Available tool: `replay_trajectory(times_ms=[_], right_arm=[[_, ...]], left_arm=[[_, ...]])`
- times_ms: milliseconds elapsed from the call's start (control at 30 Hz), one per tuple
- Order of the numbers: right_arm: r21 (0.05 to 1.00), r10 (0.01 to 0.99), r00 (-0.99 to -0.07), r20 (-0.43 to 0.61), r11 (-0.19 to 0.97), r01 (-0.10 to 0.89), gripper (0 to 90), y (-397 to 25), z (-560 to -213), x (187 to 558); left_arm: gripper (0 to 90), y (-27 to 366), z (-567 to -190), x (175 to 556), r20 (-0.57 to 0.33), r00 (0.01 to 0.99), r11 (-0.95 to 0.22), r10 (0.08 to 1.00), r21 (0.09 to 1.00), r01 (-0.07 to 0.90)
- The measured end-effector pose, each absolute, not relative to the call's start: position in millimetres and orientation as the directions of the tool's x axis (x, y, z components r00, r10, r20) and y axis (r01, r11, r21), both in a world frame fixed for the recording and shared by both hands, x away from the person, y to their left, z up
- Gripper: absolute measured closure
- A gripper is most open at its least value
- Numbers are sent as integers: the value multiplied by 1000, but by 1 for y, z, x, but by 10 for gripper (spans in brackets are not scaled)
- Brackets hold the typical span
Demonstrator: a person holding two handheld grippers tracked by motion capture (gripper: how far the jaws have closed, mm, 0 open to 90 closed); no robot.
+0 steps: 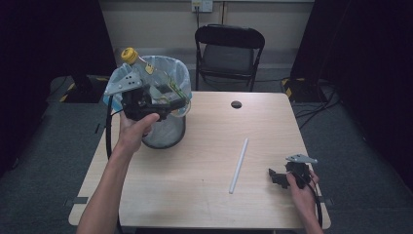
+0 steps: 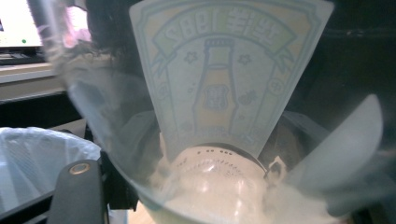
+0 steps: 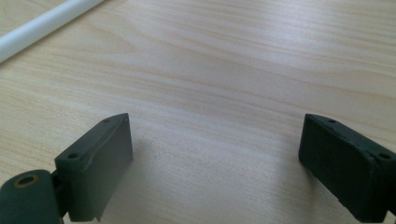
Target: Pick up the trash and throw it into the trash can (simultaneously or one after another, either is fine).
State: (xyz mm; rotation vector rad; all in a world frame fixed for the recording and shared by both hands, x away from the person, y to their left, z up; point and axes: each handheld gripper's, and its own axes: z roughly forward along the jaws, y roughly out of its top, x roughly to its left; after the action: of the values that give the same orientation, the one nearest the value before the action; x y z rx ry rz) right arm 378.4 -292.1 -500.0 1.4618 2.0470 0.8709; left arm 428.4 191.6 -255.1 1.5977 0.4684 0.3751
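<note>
While the right tool [image 3: 215,163] gapes, the left tool [image 1: 168,103] clamps a clear plastic bottle [image 1: 146,80].

Clear glossy plastic bottle [image 1: 155,83] (yellow cap), pale matt wood-grain table [image 1: 195,165], smooth white plastic tube [image 1: 239,165], wire-mesh bin [image 1: 168,129].

One bottle [image 1: 146,73], one bin [image 1: 168,131], one tube [image 1: 238,165], one chair [image 1: 229,48].

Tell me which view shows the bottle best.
The high view: the whole bottle, yellow cap up, is held by the left gripper above the bin. The left gripper view shows the bottle very close: label and clear wall, blurred. The right gripper view shows table and a white rod.
</note>
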Motion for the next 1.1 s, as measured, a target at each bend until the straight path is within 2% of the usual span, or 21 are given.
replay_trajectory(times_ms=[600,1100], right_arm=[[728,948,-317,-14,227,647,89,-292,-500,378],[728,948,-318,-15,228,646,89,-292,-500,378]], left_arm=[[281,224,-249,460,-61,780,-37,623,994,107],[281,235,-238,476,-59,736,-52,674,990,128]])
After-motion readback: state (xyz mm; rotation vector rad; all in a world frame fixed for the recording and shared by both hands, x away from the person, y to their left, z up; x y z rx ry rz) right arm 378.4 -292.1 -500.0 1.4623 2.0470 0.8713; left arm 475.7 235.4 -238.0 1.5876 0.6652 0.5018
